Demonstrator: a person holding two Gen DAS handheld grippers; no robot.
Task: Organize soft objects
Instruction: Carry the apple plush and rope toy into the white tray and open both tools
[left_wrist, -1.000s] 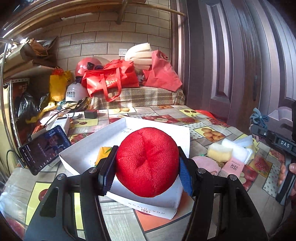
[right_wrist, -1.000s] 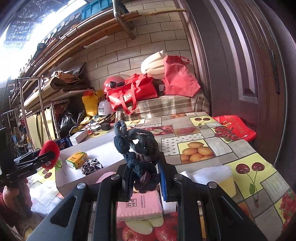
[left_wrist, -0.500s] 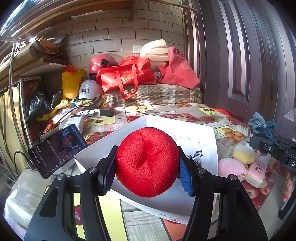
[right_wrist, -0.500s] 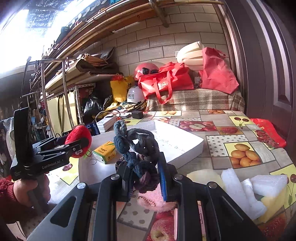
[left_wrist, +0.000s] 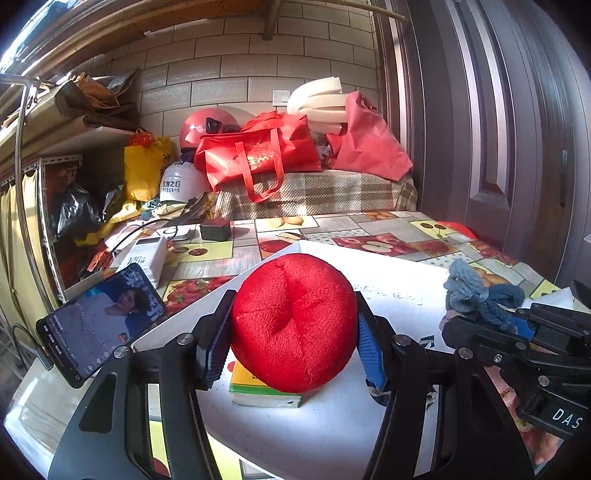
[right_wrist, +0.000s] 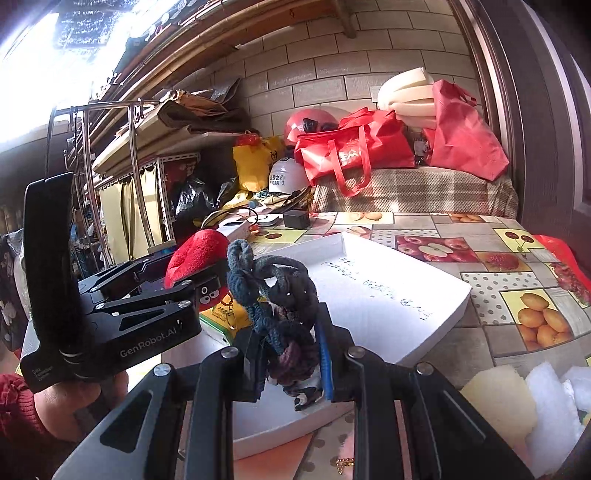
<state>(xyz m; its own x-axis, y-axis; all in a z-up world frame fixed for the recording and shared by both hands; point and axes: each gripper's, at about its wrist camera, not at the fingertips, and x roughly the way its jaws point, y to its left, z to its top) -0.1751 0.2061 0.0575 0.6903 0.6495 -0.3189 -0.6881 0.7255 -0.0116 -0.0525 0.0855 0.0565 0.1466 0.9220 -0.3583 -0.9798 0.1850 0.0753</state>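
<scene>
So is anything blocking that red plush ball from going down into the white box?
Partly. The red plush ball, held in the left gripper, hangs over the white box, but a yellow-green packet lies on the box floor right beneath it. The right gripper, with its dark yarn bundle, is close beside.
</scene>
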